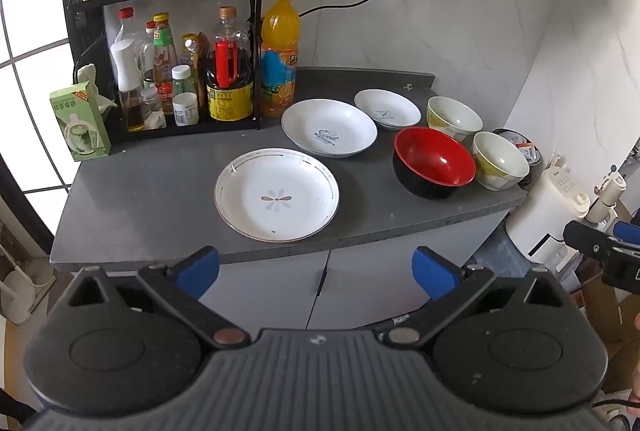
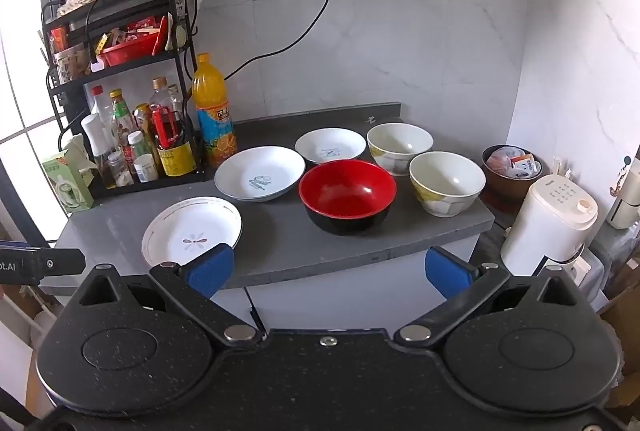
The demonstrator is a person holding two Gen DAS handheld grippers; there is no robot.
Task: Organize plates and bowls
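Note:
On the grey counter (image 1: 160,191) (image 2: 280,243) lie a flower-patterned plate (image 1: 277,195) (image 2: 192,230), a white "Sweet" plate (image 1: 329,127) (image 2: 260,173) and a smaller white plate (image 1: 387,109) (image 2: 330,146). A red-and-black bowl (image 1: 434,162) (image 2: 347,195) and two cream bowls (image 1: 454,117) (image 1: 500,159) (image 2: 400,147) (image 2: 447,183) stand to the right. My left gripper (image 1: 316,271) is open, in front of the counter edge below the flower plate. My right gripper (image 2: 330,271) is open too, below the red bowl. Both hold nothing.
A black rack (image 1: 168,31) (image 2: 120,79) of sauce bottles fills the counter's back left, with an orange juice bottle (image 1: 280,55) (image 2: 212,111) and a green carton (image 1: 80,121) beside it. A white kettle (image 2: 548,223) and a brown bowl of packets (image 2: 512,167) sit right of the counter.

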